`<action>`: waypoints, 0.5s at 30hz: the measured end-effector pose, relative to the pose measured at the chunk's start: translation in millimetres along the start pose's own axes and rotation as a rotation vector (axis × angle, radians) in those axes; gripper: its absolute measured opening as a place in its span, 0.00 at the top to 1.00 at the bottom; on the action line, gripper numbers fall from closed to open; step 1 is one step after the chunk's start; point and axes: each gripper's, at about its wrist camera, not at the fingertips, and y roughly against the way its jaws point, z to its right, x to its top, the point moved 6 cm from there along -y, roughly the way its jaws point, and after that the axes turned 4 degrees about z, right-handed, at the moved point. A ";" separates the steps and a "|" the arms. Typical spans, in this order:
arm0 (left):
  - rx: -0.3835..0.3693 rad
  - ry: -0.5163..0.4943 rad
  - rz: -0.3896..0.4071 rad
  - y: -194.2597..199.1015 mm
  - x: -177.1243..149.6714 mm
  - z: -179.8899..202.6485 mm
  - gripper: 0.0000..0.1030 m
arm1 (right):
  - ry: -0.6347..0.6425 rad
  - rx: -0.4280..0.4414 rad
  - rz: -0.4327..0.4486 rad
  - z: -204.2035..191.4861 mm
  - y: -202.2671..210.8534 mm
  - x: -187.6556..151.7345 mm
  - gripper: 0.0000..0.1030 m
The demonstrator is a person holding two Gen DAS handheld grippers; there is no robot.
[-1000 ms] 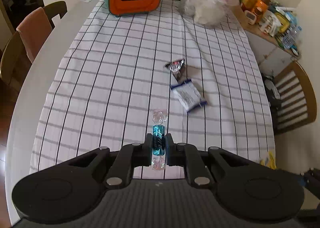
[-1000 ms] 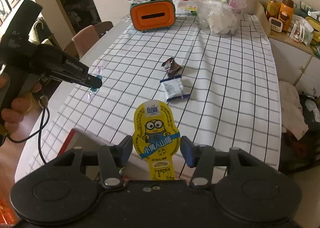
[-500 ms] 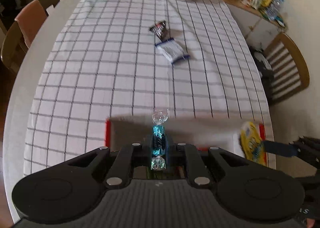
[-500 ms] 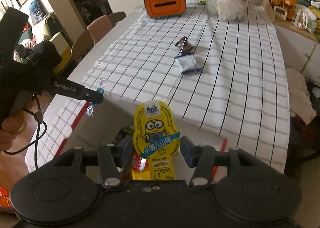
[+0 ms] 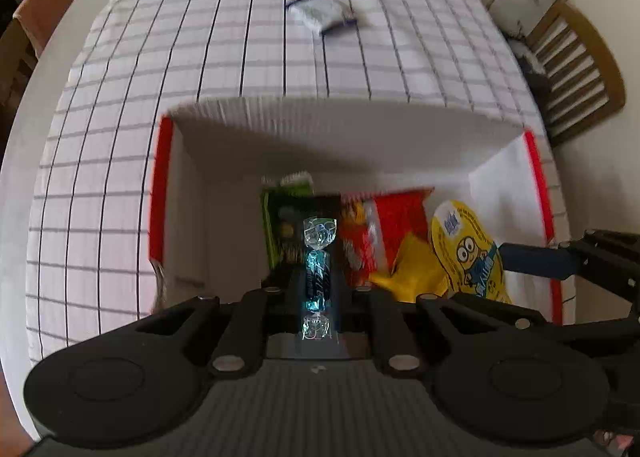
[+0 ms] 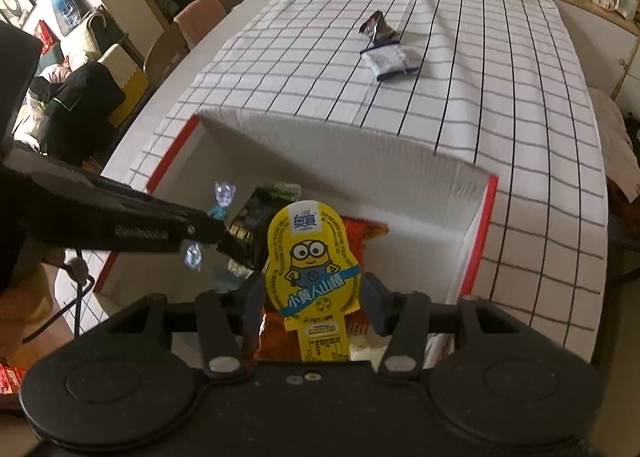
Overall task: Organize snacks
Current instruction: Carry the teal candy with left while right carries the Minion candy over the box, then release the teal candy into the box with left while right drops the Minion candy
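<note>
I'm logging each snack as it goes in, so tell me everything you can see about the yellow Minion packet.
The Minion packet is a flat, glossy yellow pouch, rounded on top and narrowing to a printed tab below. It shows a cartoon Minion, a blue band with white characters and a small logo. The right gripper pinches its sides, holding it upright over the open white box.

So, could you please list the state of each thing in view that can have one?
Left tongs: shut on the blue wrapped candy, above the box.
Right tongs: shut on the yellow Minion snack, above the box.
White box: open, snack packets inside.
Blue-and-white packet: lying on the checked tablecloth, outside the box.
Dark wrapper: lying on the cloth beside that packet.
</note>
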 end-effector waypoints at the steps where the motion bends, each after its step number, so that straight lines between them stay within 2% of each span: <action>1: 0.005 0.000 -0.013 -3.1 -3.2 0.8 0.88 | -0.005 0.005 -0.007 -0.6 -2.0 -1.5 0.51; 15: 0.017 0.032 -0.153 -42.1 -20.6 -1.0 0.88 | 0.013 -0.023 -0.081 -8.8 -29.2 -21.7 0.50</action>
